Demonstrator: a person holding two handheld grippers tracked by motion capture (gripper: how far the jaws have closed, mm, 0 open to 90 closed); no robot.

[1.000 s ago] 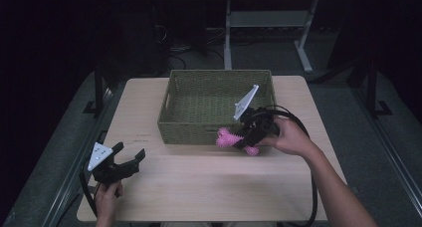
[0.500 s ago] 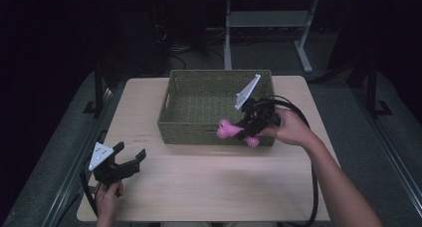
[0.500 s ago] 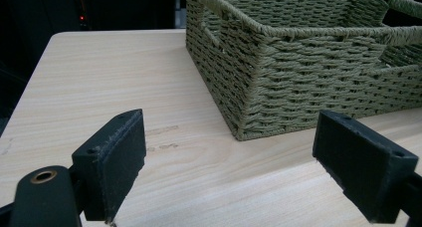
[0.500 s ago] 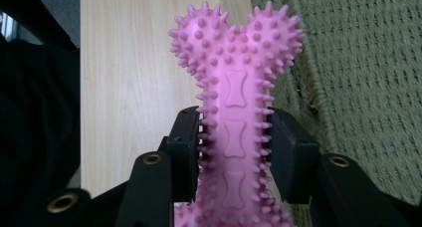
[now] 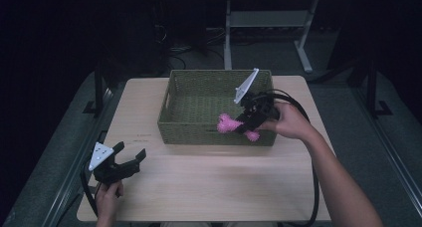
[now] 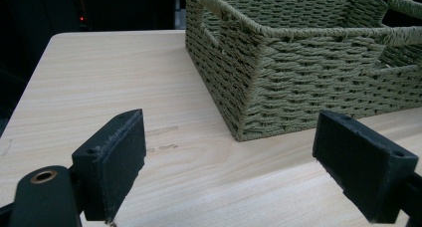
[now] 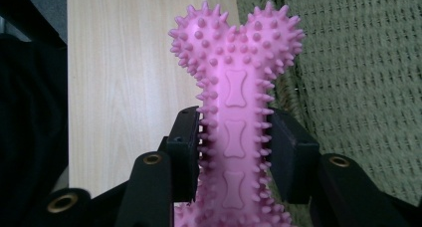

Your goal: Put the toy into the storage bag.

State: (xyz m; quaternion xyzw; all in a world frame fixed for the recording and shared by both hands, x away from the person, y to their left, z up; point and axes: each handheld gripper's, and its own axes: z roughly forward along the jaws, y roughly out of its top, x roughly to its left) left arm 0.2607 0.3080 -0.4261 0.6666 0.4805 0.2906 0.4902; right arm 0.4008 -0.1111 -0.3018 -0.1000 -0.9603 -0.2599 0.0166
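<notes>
Right tongs (image 5: 247,123) clamped on the shaft of a pink spiked rubber bone-shaped chew toy (image 5: 228,123); in the right gripper view the two black pads press the toy (image 7: 236,87) from either side, its knobbed end pointing away from the camera; toy carried in the air at the near wall of the olive-green woven rectangular basket (image 5: 179,127), one end over the rim and above the basket interior, the other end hanging on the near, outer side; not touching the weave as far as can be told; left tongs (image 5: 130,160) idle low at the near left corner of the pale wooden desk (image 5: 209,177), jaws spread wide with nothing between them, well apart from the basket; left gripper view confirms the gap, with bare desk (image 6: 99,87) and the basket corner (image 6: 259,92) ahead; judged progress: pick-up done, toy lifted and brought to the basket; left to do: clear the rim fully, lower, release inside; against the frame a second earlier, the toy has risen from just in front of the basket wall to rim height and moved slightly farther over it; the left tongs have not shifted.
</notes>
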